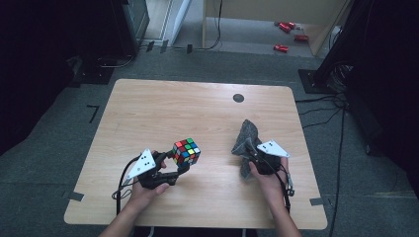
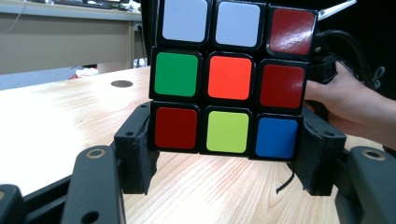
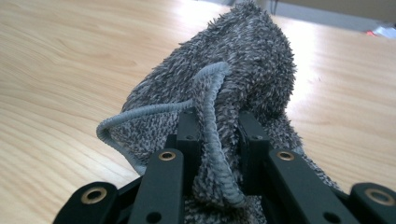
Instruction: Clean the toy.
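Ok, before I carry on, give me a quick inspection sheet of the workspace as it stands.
Surface: wooden table, bare apart from a round dark cap near the far edge.
Job's things: puzzle cube lifted off the table; grey cloth bunched up.
Clutter: nothing seen on the table.
Grippers: left gripper shut on the cube; right gripper shut on the cloth.
Cables: one trails from each gripper; more lie on the floor at right.
Surroundings: grey carpet, red items on the floor beyond.

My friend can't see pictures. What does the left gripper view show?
A colourful puzzle cube sits clamped between the left gripper's two black jaws above a wooden table. A hand shows behind it at the right.
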